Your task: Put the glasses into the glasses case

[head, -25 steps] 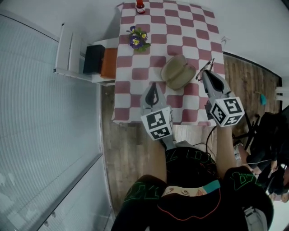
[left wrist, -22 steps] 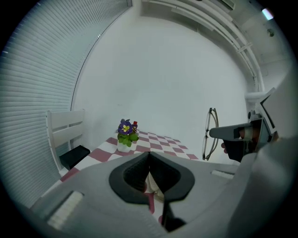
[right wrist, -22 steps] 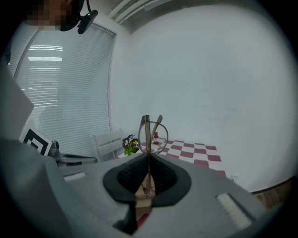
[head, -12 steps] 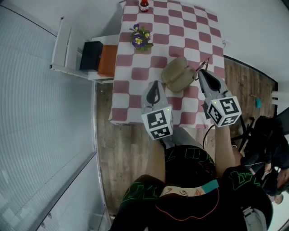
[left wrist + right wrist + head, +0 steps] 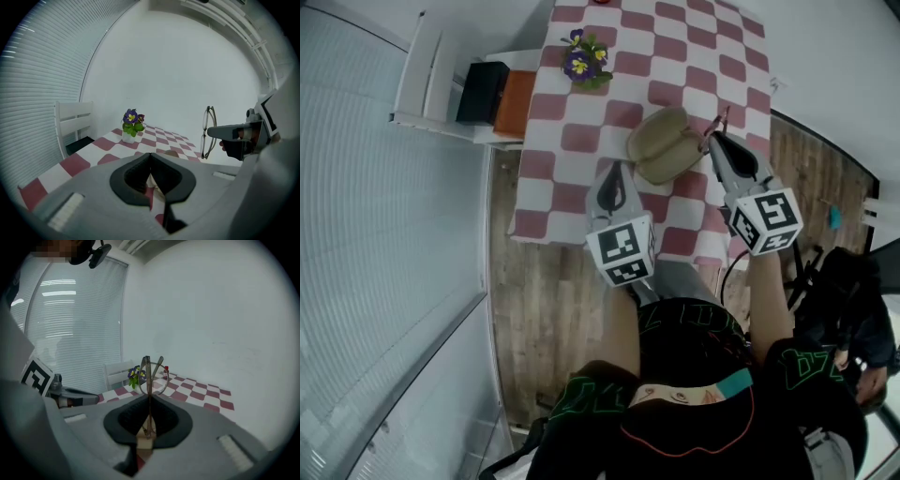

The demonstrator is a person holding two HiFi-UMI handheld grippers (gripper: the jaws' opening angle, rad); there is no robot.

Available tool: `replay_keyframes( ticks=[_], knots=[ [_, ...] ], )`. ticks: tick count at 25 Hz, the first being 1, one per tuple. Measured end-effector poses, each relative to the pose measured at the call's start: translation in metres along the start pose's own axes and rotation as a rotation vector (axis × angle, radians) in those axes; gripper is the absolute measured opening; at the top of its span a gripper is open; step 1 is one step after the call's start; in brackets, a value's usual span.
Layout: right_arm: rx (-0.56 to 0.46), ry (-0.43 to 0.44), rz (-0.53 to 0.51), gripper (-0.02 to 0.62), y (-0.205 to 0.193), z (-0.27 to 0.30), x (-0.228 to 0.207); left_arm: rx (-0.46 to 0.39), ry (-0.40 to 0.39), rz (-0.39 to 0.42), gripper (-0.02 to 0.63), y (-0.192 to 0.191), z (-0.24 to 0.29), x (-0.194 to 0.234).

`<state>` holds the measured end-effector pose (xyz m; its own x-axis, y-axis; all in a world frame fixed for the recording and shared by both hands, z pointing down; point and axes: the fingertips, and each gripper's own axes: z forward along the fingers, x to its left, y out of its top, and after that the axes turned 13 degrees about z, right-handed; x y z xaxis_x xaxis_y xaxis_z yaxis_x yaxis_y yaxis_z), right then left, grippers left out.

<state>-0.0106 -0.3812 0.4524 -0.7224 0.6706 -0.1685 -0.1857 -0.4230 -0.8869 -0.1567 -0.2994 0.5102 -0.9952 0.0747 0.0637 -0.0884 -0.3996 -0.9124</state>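
The open beige glasses case (image 5: 659, 145) lies on the red-and-white checked table (image 5: 572, 139), hollow side up. My right gripper (image 5: 715, 141) hovers just off the case's right edge, shut on thin-framed glasses (image 5: 713, 125) that stand upright from its tips. In the right gripper view the glasses (image 5: 150, 372) rise straight out of the closed jaws. The left gripper view shows the same glasses (image 5: 208, 132) hanging in the air at the right. My left gripper (image 5: 616, 175) sits over the table's near part, below and left of the case, shut with nothing in it.
A pot of purple and yellow flowers (image 5: 584, 66) stands at the table's far left. A small red bottle (image 5: 165, 371) is at the far end. Left of the table a white chair (image 5: 422, 84) holds a black box (image 5: 481, 94) and an orange item (image 5: 514, 105).
The head view has shifted, so the table sits a little higher and to the left. The right gripper keeps the glasses beside the case; both grippers have edged slightly forward.
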Motion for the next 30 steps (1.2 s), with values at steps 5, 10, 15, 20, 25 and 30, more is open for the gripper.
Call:
replay_keyframes(
  ticks=[5, 10, 15, 20, 25, 30],
  knots=[
    [0.064, 0.092, -0.148, 0.018, -0.002, 0.01, 0.0, 0.031, 0.038, -0.028, 0.01, -0.012, 0.0, -0.001],
    [0.154, 0.196, -0.281, 0.018, -0.013, 0.018, 0.008, 0.03, 0.059, -0.027, 0.011, -0.012, -0.001, -0.003],
    [0.288, 0.32, -0.451, 0.018, -0.032, 0.027, 0.027, 0.037, 0.08, -0.03, 0.011, -0.014, -0.002, 0.002],
    [0.346, 0.399, -0.555, 0.018, -0.041, 0.032, 0.04, 0.044, 0.098, -0.037, 0.011, -0.017, -0.004, 0.009],
    [0.421, 0.45, -0.659, 0.018, -0.049, 0.039, 0.047, 0.042, 0.123, -0.051, 0.01, -0.016, -0.008, 0.02],
    [0.546, 0.473, -0.828, 0.018, -0.069, 0.043, 0.045, 0.038, 0.124, -0.055, 0.011, -0.015, -0.008, 0.024]
  ],
)
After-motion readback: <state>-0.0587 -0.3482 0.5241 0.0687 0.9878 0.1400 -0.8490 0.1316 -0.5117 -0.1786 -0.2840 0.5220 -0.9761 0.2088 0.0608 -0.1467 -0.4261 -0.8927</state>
